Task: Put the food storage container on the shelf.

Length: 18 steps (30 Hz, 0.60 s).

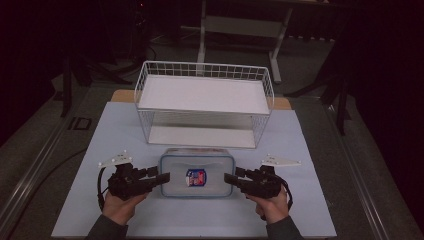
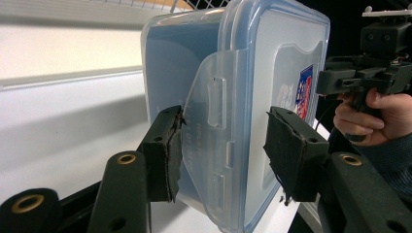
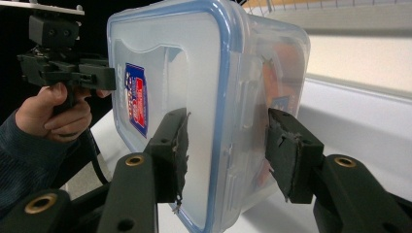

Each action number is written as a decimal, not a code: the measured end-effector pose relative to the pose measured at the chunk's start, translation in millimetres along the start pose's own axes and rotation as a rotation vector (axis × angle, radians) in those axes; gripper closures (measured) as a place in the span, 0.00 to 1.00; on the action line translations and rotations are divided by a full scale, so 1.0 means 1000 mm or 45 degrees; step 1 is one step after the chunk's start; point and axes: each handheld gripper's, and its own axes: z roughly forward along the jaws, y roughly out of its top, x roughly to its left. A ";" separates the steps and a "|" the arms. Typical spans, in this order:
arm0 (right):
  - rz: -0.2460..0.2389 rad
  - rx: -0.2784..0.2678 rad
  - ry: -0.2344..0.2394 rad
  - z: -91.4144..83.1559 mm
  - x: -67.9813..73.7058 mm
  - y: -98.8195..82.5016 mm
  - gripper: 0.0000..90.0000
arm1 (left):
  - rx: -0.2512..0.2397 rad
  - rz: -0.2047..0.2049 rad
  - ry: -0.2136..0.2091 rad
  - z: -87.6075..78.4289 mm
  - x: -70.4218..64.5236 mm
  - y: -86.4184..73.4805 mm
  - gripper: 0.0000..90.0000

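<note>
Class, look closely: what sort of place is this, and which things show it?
Probably a lab or workshop recording station: a covered table holding a white wire shelf rack and a lidded plastic container, dark surroundings, another workbench frame behind.

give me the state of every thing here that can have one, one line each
clear plastic food container with blue-rimmed lid: lid on, resting on the table between the two grippers
left gripper: jaws astride the container's side latch flap, one pad touching it, the other pad apart
right gripper: jaws astride the container's other end, a gap at one pad
white wire two-tier shelf rack: upright, both shelves bare
</note>
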 end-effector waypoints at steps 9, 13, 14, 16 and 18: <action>-0.028 -0.023 -0.004 -0.006 0.001 0.010 0.57 | -0.010 0.035 -0.002 0.000 -0.005 0.012 0.54; -0.039 -0.033 -0.006 -0.009 0.002 0.015 0.57 | -0.018 0.045 -0.002 0.000 -0.007 0.019 0.54; -0.039 -0.033 -0.006 -0.009 0.002 0.015 0.57 | -0.020 0.048 -0.002 -0.001 -0.008 0.020 0.54; -0.047 -0.038 -0.007 -0.009 0.003 0.018 0.57 | -0.022 0.056 -0.001 -0.002 -0.008 0.023 0.54; -0.051 -0.045 -0.004 -0.009 0.004 0.021 0.57 | -0.028 0.062 0.001 -0.003 -0.009 0.026 0.54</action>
